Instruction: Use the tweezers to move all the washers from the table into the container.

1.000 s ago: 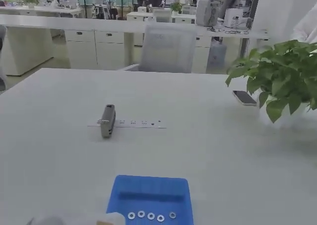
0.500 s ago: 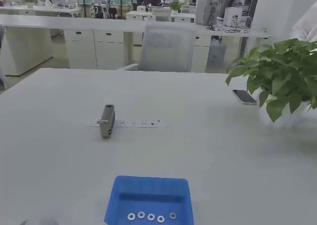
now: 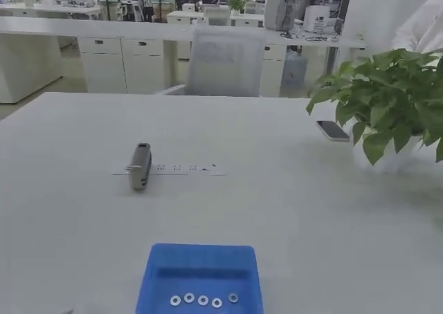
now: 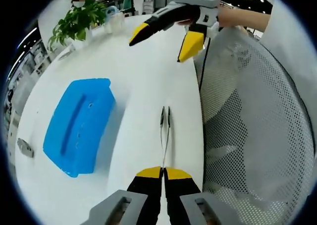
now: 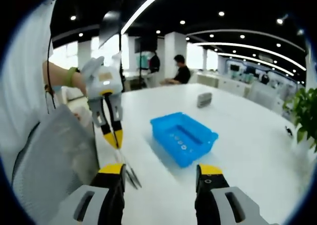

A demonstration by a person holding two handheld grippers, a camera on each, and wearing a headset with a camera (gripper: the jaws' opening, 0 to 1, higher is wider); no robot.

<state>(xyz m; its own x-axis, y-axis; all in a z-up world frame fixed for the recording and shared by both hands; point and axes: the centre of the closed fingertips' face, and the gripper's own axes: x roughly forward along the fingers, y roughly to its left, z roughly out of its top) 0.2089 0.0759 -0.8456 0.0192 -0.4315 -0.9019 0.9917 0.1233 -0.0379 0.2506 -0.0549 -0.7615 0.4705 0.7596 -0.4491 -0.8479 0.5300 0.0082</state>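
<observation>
Your left gripper (image 4: pixel 163 171) has its yellow-tipped jaws pressed together on the handle end of the slim metal tweezers (image 4: pixel 165 131). The tweezers run straight out from the jaw tips over the white table (image 3: pixel 297 210), close to its near edge, with their two points nearly touching each other. In the right gripper view the same gripper points downward, the tweezers slanting from its tips to the tabletop.

Your right gripper (image 5: pixel 161 169) has its jaws wide apart with nothing between them. In the left gripper view it hangs in the air above the table, beyond the tweezers' points.

The five small silver washers (image 3: pixel 203 300) lie in a short row inside the shallow blue plastic tray (image 3: pixel 201 272), near its front wall. The tray sits on the table well apart from the tweezers, off to their left in the left gripper view.

Farther back on the table a grey oblong device (image 3: pixel 140 166) stands across a flat white power strip (image 3: pixel 183 169). A leafy green potted plant (image 3: pixel 387 106) is at the right edge, with a dark phone (image 3: pixel 333 130) just beside it. A grey office chair (image 3: pixel 225 61) stands behind the table. White mesh fabric (image 4: pixel 247 126) hangs beside the table edge next to your left gripper.
</observation>
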